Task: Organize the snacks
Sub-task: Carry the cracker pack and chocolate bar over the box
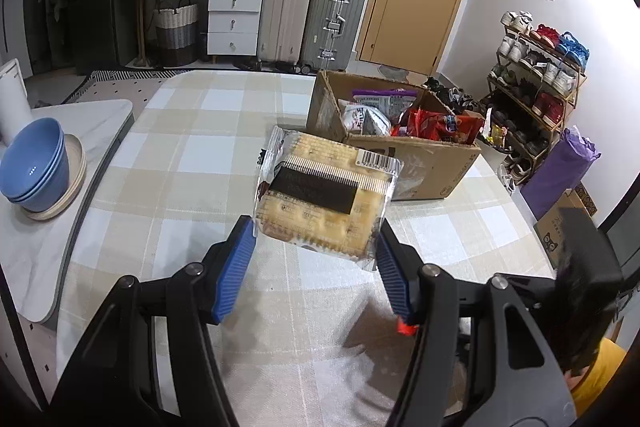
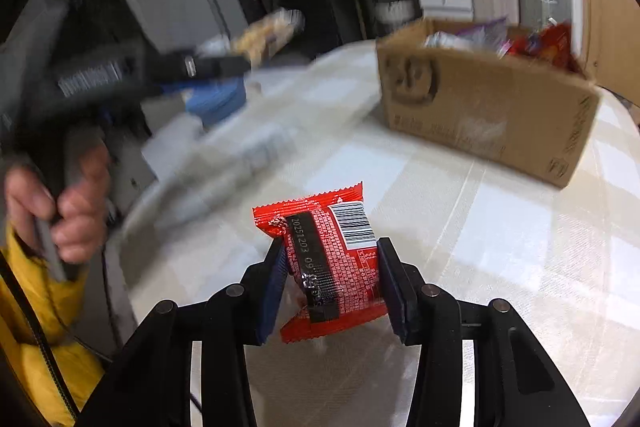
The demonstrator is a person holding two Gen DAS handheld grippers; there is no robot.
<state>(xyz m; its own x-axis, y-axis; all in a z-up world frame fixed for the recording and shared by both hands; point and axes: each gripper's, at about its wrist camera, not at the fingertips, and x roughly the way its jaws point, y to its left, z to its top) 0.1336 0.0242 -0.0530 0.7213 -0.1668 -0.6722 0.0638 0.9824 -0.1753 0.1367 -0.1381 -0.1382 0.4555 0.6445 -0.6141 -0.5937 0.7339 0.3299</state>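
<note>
**Ana:** Left wrist view first. Where does the cardboard box (image 1: 394,143) lie from the left tool (image 1: 316,251)?

**Ben:** Ahead of it and off to its right, near. The left tool is clamped on the cracker pack (image 1: 326,199), one blue pad on each side edge, so the pack's length points forward, toward the box's near corner. The pack hangs above the checked table (image 1: 168,163), not resting on it.

**Ana:** And the right tool (image 2: 330,281)?

**Ben:** Clamped on the red snack packet (image 2: 330,259), gripped across its width, long axis running away from the camera. From that tool the box (image 2: 486,99) also sits ahead and to the right, well apart, showing its long printed side. That view is blurred, so I would not trust finer detail.

**Ana:** Which hand is nearer the box?

**Ben:** The left one, I judge: in its view the pack's far edge overlaps the box's near wall, while open table lies between the red packet and the box.

**Ana:** Room inside?

**Ben:** The box is open-topped and already holds red, purple and white packets. Either snack would need to rise above the rim first; the left could go in at the near corner.
</note>
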